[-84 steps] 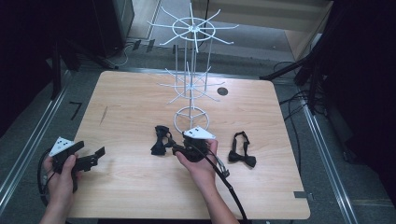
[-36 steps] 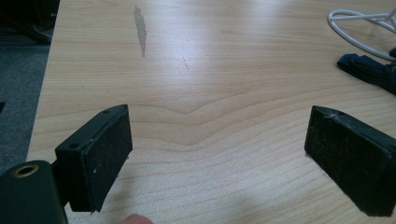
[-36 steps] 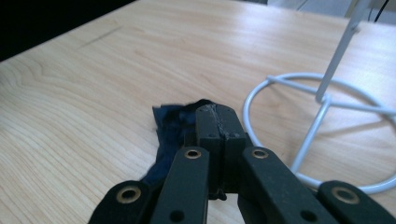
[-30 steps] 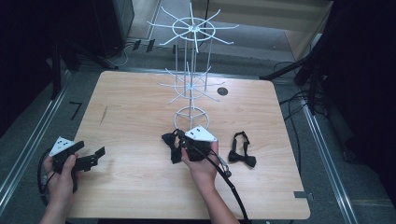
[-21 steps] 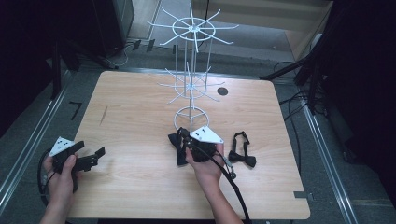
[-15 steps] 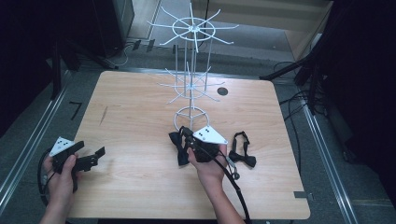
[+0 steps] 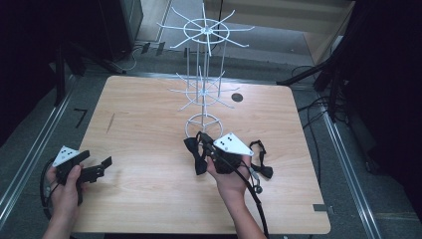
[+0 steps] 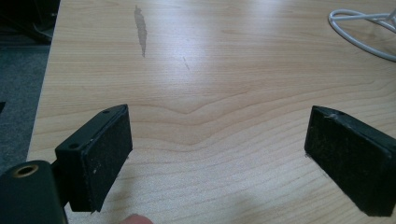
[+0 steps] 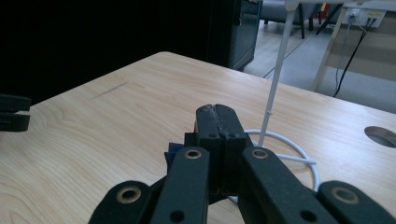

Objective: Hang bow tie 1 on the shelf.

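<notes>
**Bow tie off the table, bound for the rack**

The right gripper (image 7: 205,148) has its jaws clamped tight on a black bow tie (image 7: 195,153), which dangles just in front of the white wire display rack (image 7: 204,84). The left gripper (image 7: 99,168) rests wide apart, holding nothing. To my eye, the strap loop should be presented open to a prong, approached slowly, without nudging the rack's ring base. A second bow tie (image 7: 261,162) waits on the table (image 7: 144,124).

A white wire display rack (image 7: 204,89) stands at the far middle of a light wooden table (image 7: 139,119), its ring base right of centre. A second black bow tie (image 7: 261,162) lies to the right, near a round cable hole (image 7: 237,97).
</notes>
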